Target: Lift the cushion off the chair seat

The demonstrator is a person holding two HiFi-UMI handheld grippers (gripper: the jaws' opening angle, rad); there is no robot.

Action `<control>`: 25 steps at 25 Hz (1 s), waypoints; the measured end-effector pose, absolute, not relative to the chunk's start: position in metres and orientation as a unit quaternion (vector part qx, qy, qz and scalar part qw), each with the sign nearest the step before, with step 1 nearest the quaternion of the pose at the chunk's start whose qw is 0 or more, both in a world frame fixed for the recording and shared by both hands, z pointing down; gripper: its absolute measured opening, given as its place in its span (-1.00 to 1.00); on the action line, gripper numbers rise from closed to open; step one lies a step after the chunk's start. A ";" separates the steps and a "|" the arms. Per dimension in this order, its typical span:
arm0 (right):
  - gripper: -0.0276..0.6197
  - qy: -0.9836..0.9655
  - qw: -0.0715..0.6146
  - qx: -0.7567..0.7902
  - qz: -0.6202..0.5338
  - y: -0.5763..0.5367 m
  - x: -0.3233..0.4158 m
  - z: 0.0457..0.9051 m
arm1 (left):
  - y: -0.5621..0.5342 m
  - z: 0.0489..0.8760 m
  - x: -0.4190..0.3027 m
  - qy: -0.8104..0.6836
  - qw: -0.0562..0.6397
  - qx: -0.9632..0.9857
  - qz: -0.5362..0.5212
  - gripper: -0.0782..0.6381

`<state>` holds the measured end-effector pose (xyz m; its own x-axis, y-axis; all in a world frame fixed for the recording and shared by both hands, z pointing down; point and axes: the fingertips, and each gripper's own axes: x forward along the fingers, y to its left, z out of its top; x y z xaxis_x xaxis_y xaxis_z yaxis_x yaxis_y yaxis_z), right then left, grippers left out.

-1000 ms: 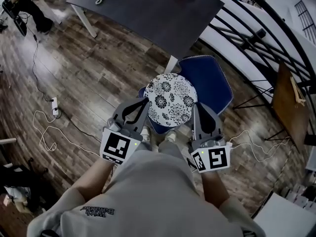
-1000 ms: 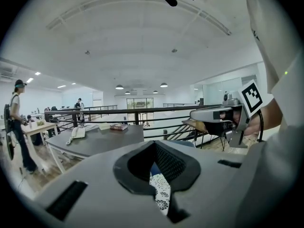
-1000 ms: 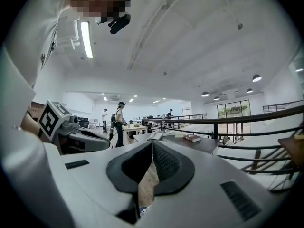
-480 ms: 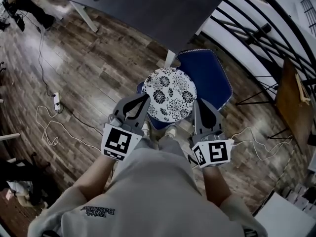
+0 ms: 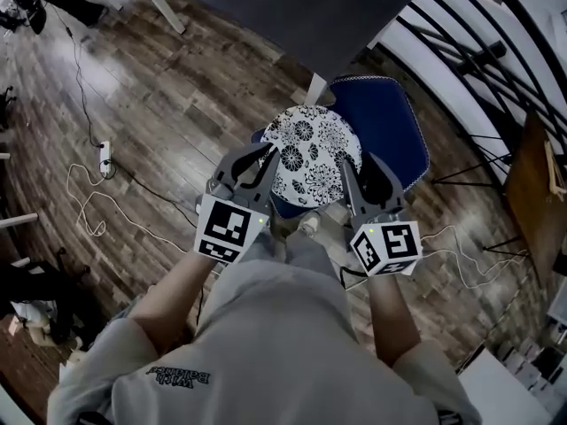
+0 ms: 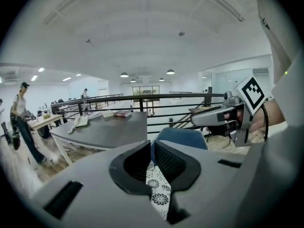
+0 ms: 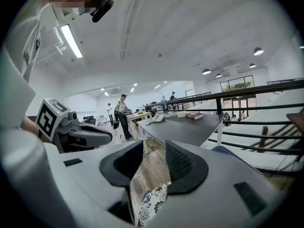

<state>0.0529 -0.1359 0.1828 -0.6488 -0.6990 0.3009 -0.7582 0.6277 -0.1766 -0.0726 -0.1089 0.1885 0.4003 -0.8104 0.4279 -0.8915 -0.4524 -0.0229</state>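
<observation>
Head view gives you the whole round floral cushion (image 5: 312,165), lying flat and face up on the blue chair (image 5: 385,127) seat beside the dark table (image 5: 292,7). The gripper views catch only a sliver of it below the jaws. Your left gripper (image 5: 263,154): jaws together, tip at the cushion's left rim, contact unclear. Your right gripper (image 5: 359,163): jaws apart, just been opening, cushion edge low between them, pads off it. Cushion's round, so no long axis.

Left gripper (image 6: 152,148) closed, floral cushion (image 6: 159,194) below; blue chair (image 6: 183,137) beyond
</observation>
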 end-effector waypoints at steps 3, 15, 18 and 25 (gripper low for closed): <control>-0.42 -0.898 0.129 0.396 0.142 -0.141 0.049 0.203 | -0.119 0.198 -0.081 -0.534 0.101 0.817 0.190 -0.72; -0.24 -0.882 0.198 0.383 0.190 -0.165 0.034 0.308 | -0.151 0.286 -0.089 -0.531 0.144 0.810 0.203 -0.50; -0.21 -0.876 0.218 0.382 0.199 -0.170 0.024 0.342 | -0.151 0.316 -0.091 -0.518 0.153 0.815 0.211 -0.46; -0.18 -0.860 0.272 0.370 0.221 -0.158 0.021 0.437 | -0.139 0.411 -0.099 -0.496 0.215 0.802 0.254 -0.45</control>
<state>0.0212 -0.1583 0.4368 -0.5780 -0.5163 0.6319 -0.7573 0.6279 -0.1795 -0.0993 -0.1392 0.4106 0.3781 -0.6864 0.6212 -0.9051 -0.4151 0.0922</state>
